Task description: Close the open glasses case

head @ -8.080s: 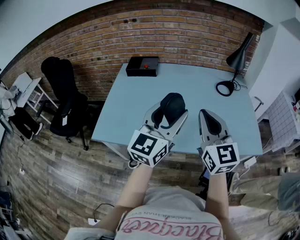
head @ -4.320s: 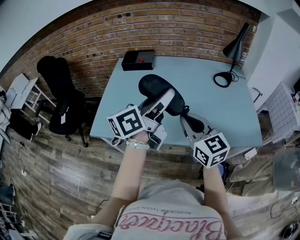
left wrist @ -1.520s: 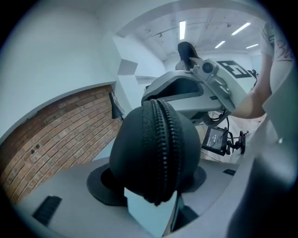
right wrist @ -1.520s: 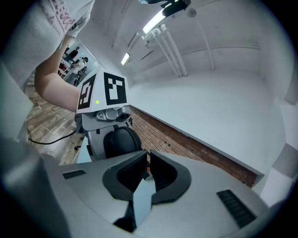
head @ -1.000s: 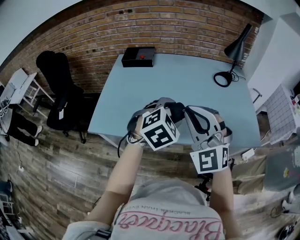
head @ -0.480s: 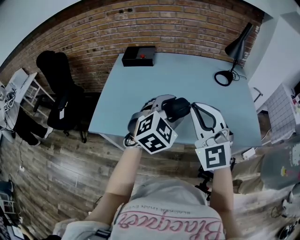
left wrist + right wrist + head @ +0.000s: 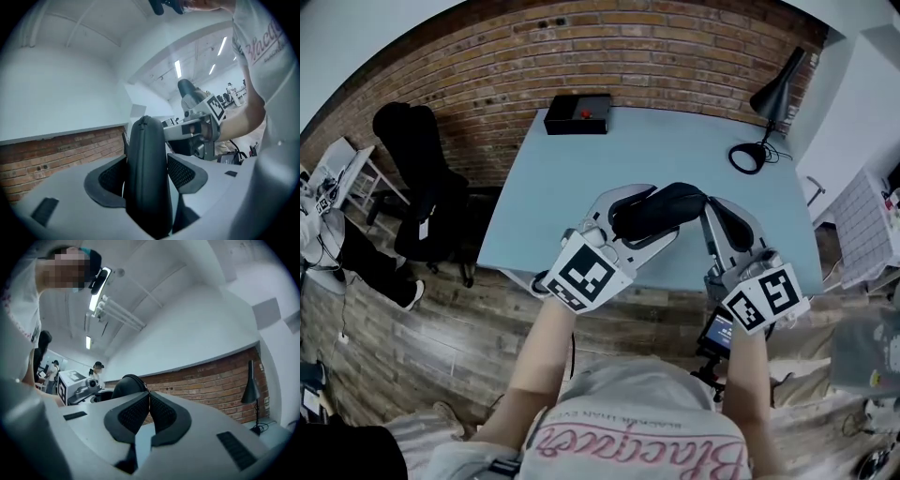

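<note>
The black glasses case (image 7: 656,208) hangs above the near edge of the blue-grey table (image 7: 581,169), and its two halves are together. My left gripper (image 7: 642,217) is shut on it. In the left gripper view the case (image 7: 147,178) stands on edge between the mesh pads, zipper seam at the top. My right gripper (image 7: 712,210) is at the case's right end. Its pads (image 7: 161,411) meet at the tips and the case (image 7: 123,384) shows just behind them. Whether anything thin sits between those pads cannot be told.
A black box with a red button (image 7: 577,113) sits at the table's far left edge. A black desk lamp (image 7: 764,122) stands at the far right corner. A black office chair (image 7: 417,178) is left of the table, by the brick wall.
The case, open with two halves showing a few seconds ago, is now shut. In the last half second the left gripper turned the case sideways, and the right gripper moved right.
</note>
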The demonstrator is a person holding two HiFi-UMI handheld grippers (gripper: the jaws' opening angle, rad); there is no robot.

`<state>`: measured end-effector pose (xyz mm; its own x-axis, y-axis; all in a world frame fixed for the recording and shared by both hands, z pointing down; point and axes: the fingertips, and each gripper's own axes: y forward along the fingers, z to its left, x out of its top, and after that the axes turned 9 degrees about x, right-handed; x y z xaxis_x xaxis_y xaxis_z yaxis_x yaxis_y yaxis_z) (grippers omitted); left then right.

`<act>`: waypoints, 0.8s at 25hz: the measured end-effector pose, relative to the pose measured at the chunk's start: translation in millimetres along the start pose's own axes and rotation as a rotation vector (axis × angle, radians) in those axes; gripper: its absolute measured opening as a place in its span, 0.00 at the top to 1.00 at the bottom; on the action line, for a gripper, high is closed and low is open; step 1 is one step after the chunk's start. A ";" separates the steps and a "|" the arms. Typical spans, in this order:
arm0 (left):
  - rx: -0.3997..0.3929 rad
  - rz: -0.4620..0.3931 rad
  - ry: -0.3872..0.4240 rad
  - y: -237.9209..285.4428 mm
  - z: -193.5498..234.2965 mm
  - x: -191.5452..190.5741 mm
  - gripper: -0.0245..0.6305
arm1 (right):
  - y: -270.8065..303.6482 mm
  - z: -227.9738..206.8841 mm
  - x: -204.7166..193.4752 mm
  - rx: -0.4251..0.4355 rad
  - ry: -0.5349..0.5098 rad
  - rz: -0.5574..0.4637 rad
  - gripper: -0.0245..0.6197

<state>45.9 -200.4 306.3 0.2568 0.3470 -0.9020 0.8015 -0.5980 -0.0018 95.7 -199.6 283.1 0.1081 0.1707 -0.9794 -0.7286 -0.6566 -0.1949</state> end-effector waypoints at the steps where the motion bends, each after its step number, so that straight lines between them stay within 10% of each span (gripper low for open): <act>1: -0.004 -0.028 -0.017 -1.7 -0.2 3.8 0.56 | -0.1 -0.7 -0.8 0.003 0.024 -0.006 0.93; 14: -0.170 -0.145 -0.209 -11.8 -5.4 21.4 0.56 | -4.1 24.0 5.4 0.133 -0.016 -0.076 0.93; 20: -0.187 0.075 -0.121 -5.6 -12.5 -2.7 0.57 | -2.0 18.3 -13.1 0.051 -0.317 0.149 0.93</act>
<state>47.5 -188.9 314.2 0.2622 0.2109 -0.9417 0.8714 -0.4709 0.1372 83.5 -187.0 297.2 -0.2108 0.3007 -0.9301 -0.7545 -0.6551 -0.0408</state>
